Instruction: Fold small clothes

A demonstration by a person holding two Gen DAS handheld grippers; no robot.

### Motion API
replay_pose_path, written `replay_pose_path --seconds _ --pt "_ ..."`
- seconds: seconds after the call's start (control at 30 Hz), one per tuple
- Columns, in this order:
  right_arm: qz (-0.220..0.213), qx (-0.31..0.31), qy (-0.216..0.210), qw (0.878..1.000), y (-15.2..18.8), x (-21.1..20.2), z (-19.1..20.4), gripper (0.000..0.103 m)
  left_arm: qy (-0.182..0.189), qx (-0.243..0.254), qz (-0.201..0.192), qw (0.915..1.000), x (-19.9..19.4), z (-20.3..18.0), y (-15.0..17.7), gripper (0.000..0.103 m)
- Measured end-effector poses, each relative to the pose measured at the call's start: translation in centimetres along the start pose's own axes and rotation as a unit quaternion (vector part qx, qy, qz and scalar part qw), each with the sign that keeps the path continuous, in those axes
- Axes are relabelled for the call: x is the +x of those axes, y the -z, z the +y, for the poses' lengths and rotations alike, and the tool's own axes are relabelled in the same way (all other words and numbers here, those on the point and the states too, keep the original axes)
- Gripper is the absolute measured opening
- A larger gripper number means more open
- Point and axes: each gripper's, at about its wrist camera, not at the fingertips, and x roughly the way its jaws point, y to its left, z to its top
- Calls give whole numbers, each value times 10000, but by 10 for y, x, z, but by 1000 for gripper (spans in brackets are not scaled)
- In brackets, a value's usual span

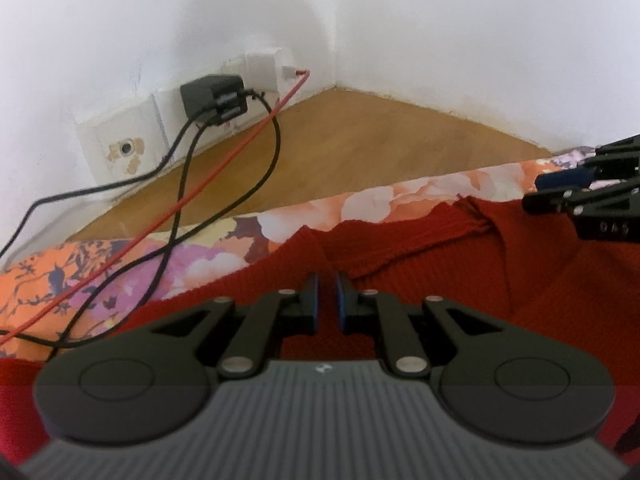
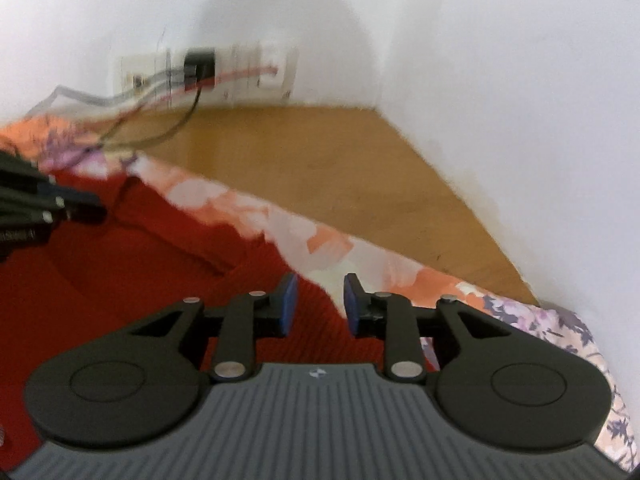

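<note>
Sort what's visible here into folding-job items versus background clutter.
Job: red knit garment; left gripper, jaws nearly closed on a fold; right gripper, jaws open over the hem.

Clutter: floral sheet; black adapter; black cables; red cable.

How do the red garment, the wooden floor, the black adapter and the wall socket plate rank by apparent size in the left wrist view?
1. red garment
2. wooden floor
3. wall socket plate
4. black adapter
The garment lies nearest the camera, so this ranks appearance only.
</note>
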Motion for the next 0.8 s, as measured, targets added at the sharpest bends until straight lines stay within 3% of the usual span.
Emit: replay_pose_path --seconds 0.13,0.27,0.47,0.77,0.8 --pt "-64 443 -591 9972 -1 -11 1 33 34 100 1 9999 -4 -2 -2 12" --pt "378 582 -828 9941 5 15 17 33 -14 0 238 9997 11 0 0 12" --pt "282 1117 -820 9900 9 13 20 41 -18 -48 263 9996 -1 4 -2 13" --pt "-57 1542 -536 9866 26 -63 -10 53 -140 -324 250 9991 -54 26 2 14" --pt "-83 1590 -482 9861 31 -73 -13 55 -165 -375 288 9987 -59 29 4 28"
